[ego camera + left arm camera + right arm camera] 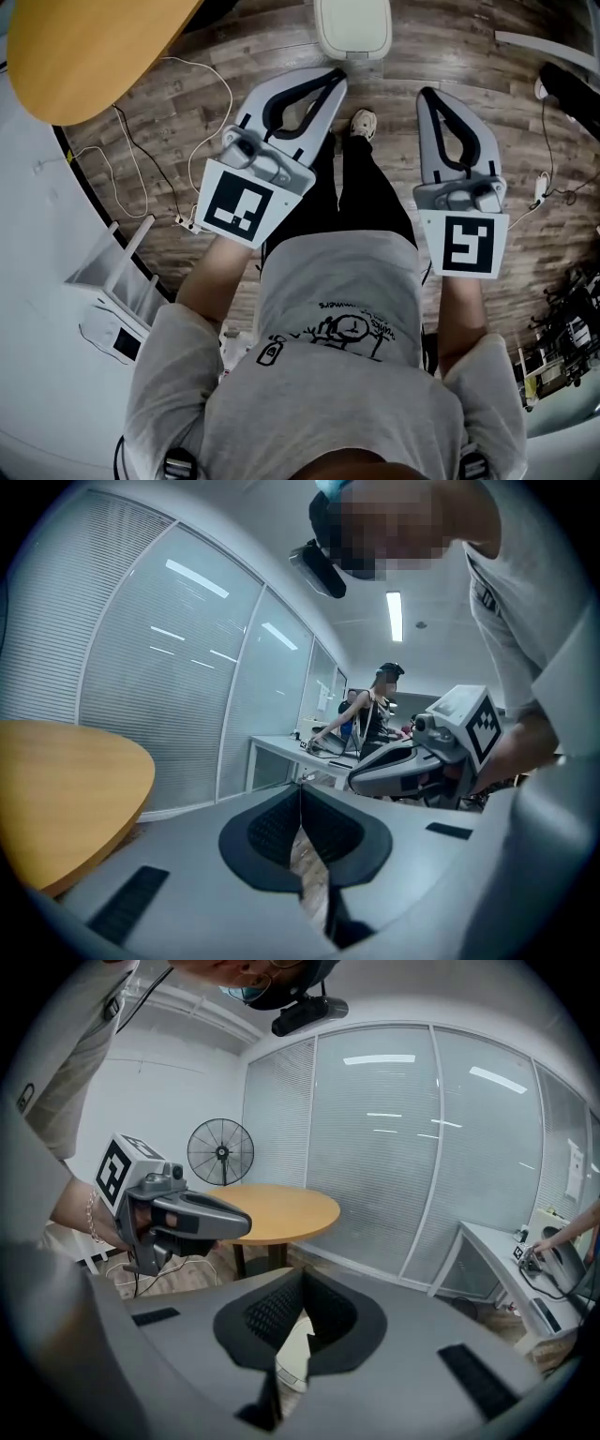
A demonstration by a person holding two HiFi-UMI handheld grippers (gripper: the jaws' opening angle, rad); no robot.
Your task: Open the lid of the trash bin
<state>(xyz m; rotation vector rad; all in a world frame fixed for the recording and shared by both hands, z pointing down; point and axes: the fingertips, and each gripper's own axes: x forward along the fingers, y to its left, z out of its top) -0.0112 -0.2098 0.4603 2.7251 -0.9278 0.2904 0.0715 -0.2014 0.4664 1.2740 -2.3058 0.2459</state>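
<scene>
The white trash bin (352, 26) stands on the wooden floor at the top middle of the head view, its lid down. My left gripper (334, 77) points toward it, its tips just short of the bin's near edge, jaws shut and empty. Further right, my right gripper (427, 95) is also shut with nothing in it and sits apart from the bin. In the right gripper view the bin (291, 1352) shows as a pale shape through the gap below the closed jaws (302, 1281), with the left gripper (183, 1218) off to the left. In the left gripper view the jaws (300, 794) meet.
A round wooden table (94, 47) fills the upper left. White cables (141, 159) trail over the floor beside a white rack (122, 272). My shoe (364, 123) rests in front of the bin. A fan (220, 1152), glass walls and a desk (291, 750) with a person surround the spot.
</scene>
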